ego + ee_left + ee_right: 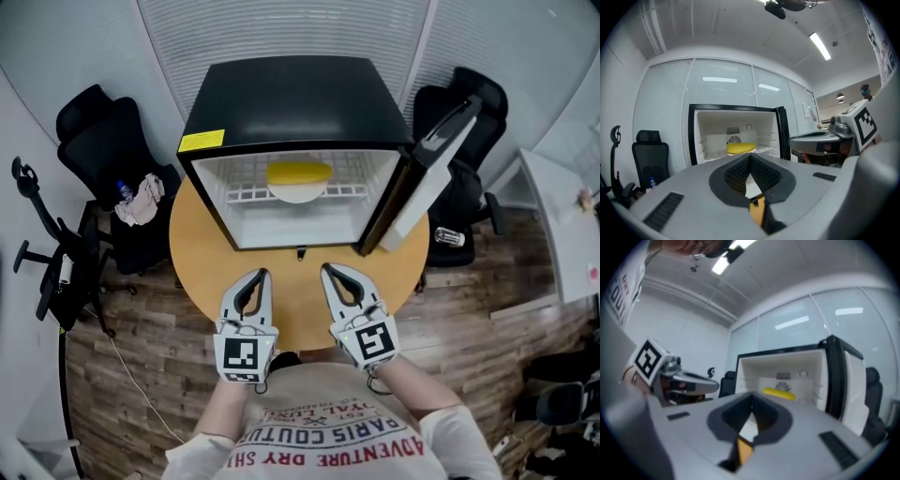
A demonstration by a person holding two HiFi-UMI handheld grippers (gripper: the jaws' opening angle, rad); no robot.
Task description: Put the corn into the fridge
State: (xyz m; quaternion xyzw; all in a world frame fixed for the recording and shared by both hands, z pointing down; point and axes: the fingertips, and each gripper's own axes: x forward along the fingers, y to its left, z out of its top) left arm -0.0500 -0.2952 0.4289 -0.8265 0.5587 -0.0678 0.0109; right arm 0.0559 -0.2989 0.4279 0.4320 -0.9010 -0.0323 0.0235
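Observation:
The yellow corn (299,173) lies on a white plate (297,194) on the wire shelf inside the open black mini fridge (291,94). It also shows in the left gripper view as corn (740,147) and in the right gripper view as corn (778,393). My left gripper (260,274) and right gripper (328,270) hover side by side over the table's near edge, well short of the fridge opening. Both are shut with nothing in them. The left gripper (750,156) and right gripper (752,395) point at the fridge.
The fridge stands on a round wooden table (202,244); its door (427,169) hangs open to the right. Black office chairs (103,141) stand at the left, and another chair (469,112) behind the door. A white desk (562,216) is at the far right.

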